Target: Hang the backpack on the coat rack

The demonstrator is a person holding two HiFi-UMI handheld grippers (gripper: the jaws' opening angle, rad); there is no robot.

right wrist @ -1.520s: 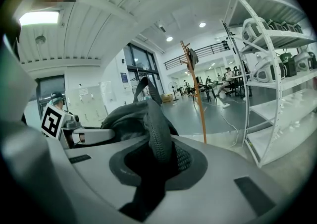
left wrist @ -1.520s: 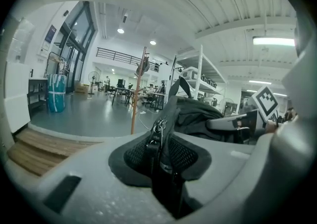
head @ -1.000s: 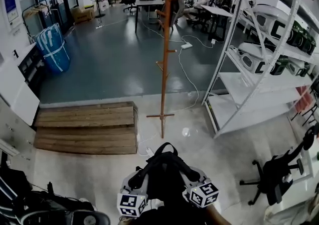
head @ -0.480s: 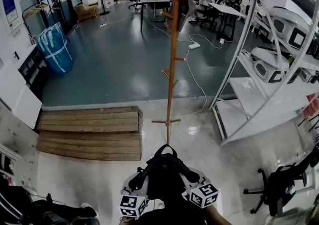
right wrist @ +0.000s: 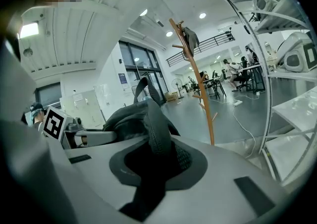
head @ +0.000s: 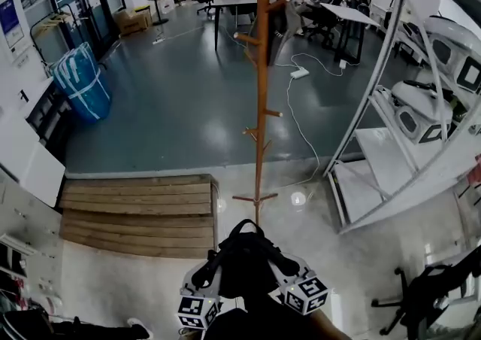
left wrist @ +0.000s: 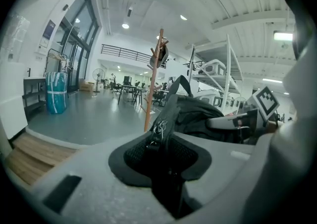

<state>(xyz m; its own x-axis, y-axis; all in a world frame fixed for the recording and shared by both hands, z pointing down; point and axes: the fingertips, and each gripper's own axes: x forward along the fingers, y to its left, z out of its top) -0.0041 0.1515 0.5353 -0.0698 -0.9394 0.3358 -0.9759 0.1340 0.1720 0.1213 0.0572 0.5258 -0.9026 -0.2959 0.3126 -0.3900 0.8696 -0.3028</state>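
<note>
The left gripper pinches one strap of the black backpack. The right gripper pinches another. The backpack hangs between them. The wooden coat rack stands just ahead.

Open office lab, desks, metal shelving

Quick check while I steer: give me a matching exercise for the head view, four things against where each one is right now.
Things:
1. backpack
2. coat rack
3. blue wrapped bundle
4. wooden platform

Places:
A. far left, standing further back
B. lying flat, just left of the rack's foot
C. upright, straight ahead
D. lowest, nearest the camera

Pairs: 1-D, 2-C, 3-A, 4-B
</note>
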